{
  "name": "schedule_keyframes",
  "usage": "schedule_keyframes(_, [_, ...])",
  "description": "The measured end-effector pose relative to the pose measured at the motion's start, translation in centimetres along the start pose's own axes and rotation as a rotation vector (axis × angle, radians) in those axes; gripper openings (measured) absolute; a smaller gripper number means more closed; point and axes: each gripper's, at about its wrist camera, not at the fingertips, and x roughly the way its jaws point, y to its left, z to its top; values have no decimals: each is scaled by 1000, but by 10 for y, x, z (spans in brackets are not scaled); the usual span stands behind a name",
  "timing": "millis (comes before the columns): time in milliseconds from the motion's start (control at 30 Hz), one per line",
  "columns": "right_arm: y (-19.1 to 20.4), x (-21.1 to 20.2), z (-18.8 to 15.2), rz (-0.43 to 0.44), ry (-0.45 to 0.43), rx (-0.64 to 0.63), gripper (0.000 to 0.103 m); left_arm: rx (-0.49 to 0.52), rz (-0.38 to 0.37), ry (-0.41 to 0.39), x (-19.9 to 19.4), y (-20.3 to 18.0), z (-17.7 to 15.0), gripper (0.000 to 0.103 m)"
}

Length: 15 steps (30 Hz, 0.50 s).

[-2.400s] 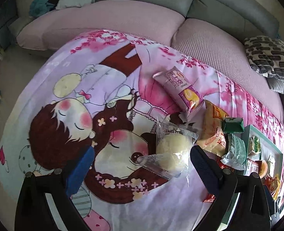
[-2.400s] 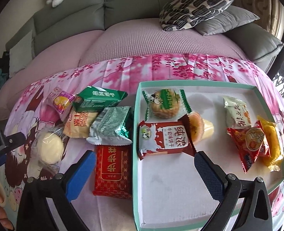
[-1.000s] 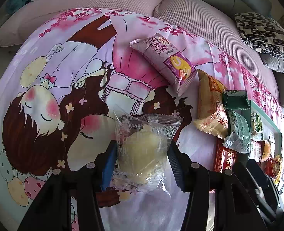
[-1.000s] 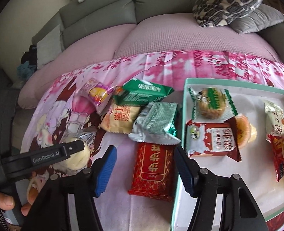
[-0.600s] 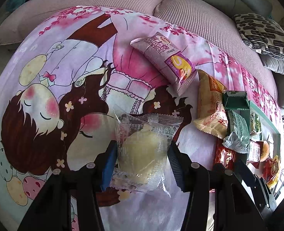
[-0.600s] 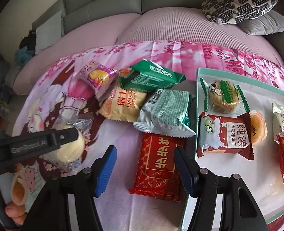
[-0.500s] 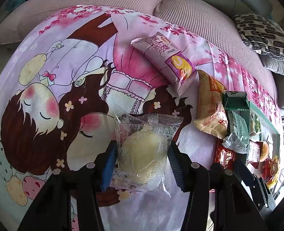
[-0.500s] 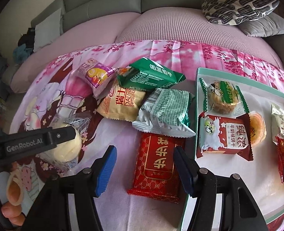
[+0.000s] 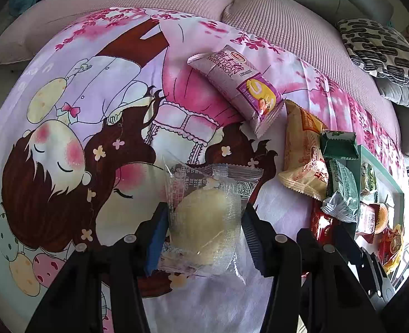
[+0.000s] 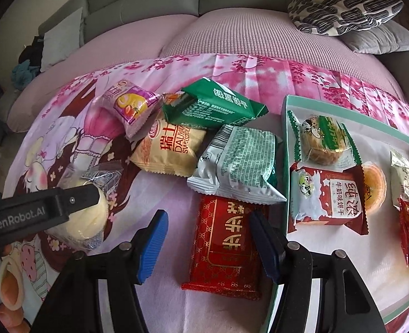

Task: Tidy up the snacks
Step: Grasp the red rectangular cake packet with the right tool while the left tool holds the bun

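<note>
My left gripper (image 9: 204,238) is shut on a clear-wrapped pale yellow bun (image 9: 204,227), just above the cartoon cloth; the bun also shows in the right wrist view (image 10: 85,216). My right gripper (image 10: 210,247) is open, its fingers either side of the top of a red packet (image 10: 226,247) lying on the cloth. Beside it lie a grey-green packet (image 10: 240,163), a yellow swiss roll packet (image 10: 171,149), a dark green packet (image 10: 218,108) and a purple swiss roll packet (image 10: 129,102). A teal-rimmed tray (image 10: 287,105) at the right holds several snacks.
The cartoon-print cloth (image 9: 65,111) covers the table. A pink and grey sofa (image 10: 204,27) runs behind it, with a patterned cushion (image 10: 343,5) at the right. The tray's left rim (image 10: 286,166) stands close to the red packet.
My left gripper closed on the bun and has held it still since. My right gripper moved left from over the tray to the red packet and narrowed its opening.
</note>
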Motion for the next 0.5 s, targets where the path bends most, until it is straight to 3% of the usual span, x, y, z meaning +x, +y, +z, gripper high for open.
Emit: schedule_keyframes(500, [-7, -4, -3, 52, 12, 58, 66, 2, 0, 2, 0, 0, 1, 54])
